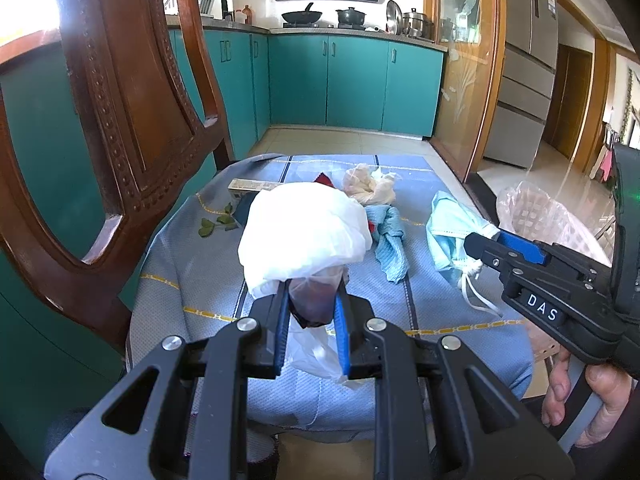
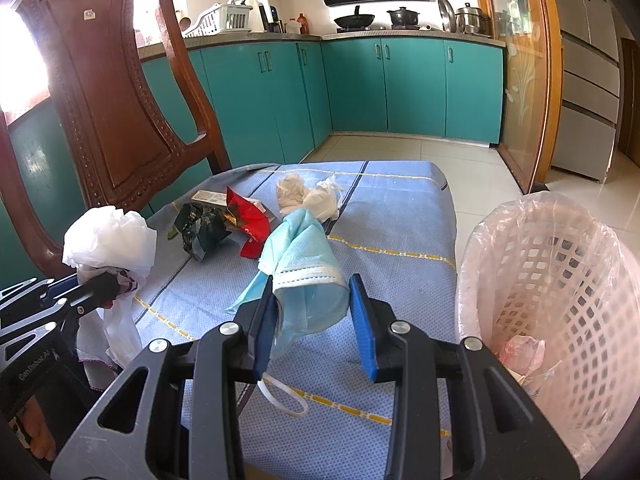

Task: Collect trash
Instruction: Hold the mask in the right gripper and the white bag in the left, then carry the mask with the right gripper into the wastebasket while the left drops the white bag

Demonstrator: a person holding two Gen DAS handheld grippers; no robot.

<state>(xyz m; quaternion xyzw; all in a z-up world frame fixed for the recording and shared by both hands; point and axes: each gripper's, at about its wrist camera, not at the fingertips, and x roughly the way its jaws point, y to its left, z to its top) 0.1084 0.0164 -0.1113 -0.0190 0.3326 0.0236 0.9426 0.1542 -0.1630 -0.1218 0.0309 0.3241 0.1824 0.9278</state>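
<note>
The left gripper (image 1: 310, 312) has its jaws pinched tight on the neck of a crumpled white plastic bag (image 1: 304, 232) with something dark red bundled inside; the puffed white top stands above the blue pads and a loose tail of plastic hangs below them. The bag is at the near left part of the counter covered by a pale blue woven cloth with yellow dashed lines (image 2: 392, 216).

The right gripper (image 2: 316, 312) holds a light blue disposable face mask (image 2: 308, 264) between its jaws, which are partly open around it. The left pad presses on the mask, but I cannot quite tell whether the right pad touches it, as a sliver of cloth seems to show there. A white ear loop (image 2: 284, 400) trails down onto the cloth below the gripper.

Further back on the cloth lie a wad of cream-white tissue paper (image 2: 308, 196), a torn red foil wrapper (image 2: 250, 220), a crumpled dark green wrapper (image 2: 202, 226), a flat beige carton (image 1: 250, 187) and a sprig of green leaves (image 1: 218, 224). A teal ribbed rag (image 1: 390, 244) lies between the bag and the mask.

Just to the right of the counter stands a white lattice plastic waste basket lined with a pinkish bag (image 2: 560, 292), with a few scraps in its bottom. A carved dark wooden chair (image 2: 108, 92) stands at the left.
</note>
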